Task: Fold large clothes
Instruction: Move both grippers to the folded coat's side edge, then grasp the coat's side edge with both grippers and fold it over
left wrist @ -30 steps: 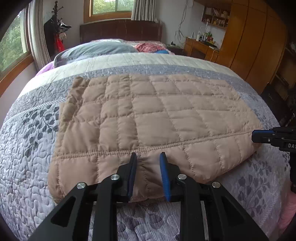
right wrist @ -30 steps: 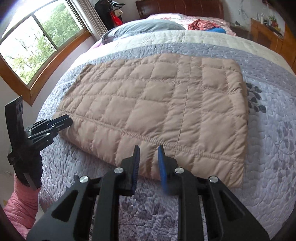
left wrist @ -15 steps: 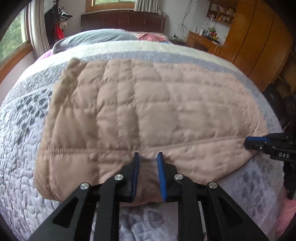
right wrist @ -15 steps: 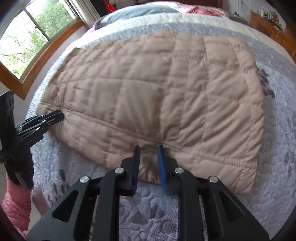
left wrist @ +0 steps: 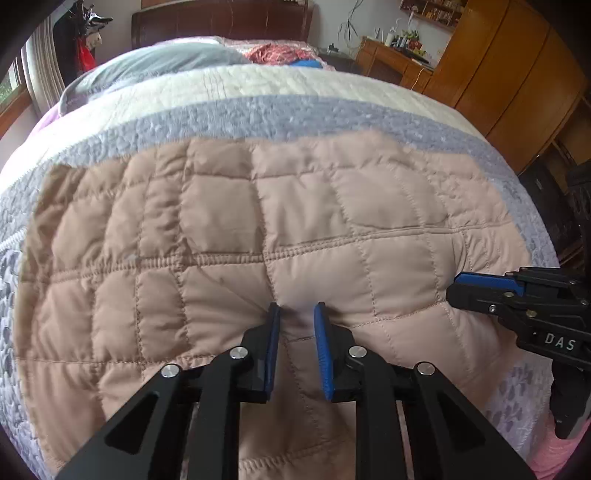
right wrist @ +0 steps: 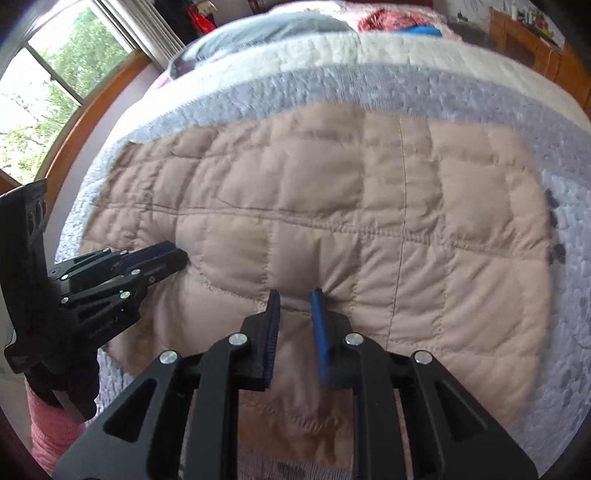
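Observation:
A tan quilted garment lies spread on the bed; it also fills the right wrist view. My left gripper is shut on a pinch of its near hem, with the fabric bunched between the blue pads. My right gripper is shut on the same hem further right, and it shows from the side in the left wrist view. The left gripper shows at the left in the right wrist view. The near hem is lifted and carried toward the far edge.
The bed has a grey and cream quilted cover with pillows and a dark headboard at the far end. Wooden cabinets stand on the right. A window is on the left.
Both grippers closed on the garment's near hem, lifted it and carried it forward over the garment toward the far edge. The garment now looks much closer and shorter.

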A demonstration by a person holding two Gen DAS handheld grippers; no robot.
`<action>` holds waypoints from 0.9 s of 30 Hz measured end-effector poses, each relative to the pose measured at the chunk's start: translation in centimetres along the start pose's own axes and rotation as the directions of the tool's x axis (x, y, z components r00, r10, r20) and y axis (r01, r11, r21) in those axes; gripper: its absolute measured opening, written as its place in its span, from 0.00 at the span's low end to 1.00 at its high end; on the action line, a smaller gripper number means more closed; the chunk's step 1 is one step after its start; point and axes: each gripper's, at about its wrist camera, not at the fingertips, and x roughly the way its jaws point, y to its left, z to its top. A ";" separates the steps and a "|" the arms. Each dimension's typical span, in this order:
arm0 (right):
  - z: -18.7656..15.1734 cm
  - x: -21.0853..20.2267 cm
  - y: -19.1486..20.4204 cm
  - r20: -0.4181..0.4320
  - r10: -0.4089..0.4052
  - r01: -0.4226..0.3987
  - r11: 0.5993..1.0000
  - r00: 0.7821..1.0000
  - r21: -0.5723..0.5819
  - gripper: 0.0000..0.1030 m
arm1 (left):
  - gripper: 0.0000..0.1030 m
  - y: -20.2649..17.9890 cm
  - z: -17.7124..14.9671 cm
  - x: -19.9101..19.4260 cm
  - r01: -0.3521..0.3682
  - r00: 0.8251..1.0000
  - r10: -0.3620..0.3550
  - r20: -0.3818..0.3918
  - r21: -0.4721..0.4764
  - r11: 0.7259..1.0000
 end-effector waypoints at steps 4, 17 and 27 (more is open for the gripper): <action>-1.1 1.9 0.0 0.007 -0.031 0.031 0.999 0.999 -0.017 0.17 | 0.18 0.0 -1.0 0.8 -0.016 1.000 0.016 0.024 0.005 1.000; -2.4 -9.3 -7.0 0.206 -0.005 0.001 1.000 0.979 0.019 0.59 | 0.48 8.4 -3.5 -10.4 -0.093 0.983 0.109 0.149 -0.110 0.990; -2.4 -6.6 -14.6 0.120 0.084 -0.105 0.977 0.989 0.186 0.80 | 0.67 20.6 -6.3 -8.0 0.168 0.984 -0.140 0.111 -0.308 0.936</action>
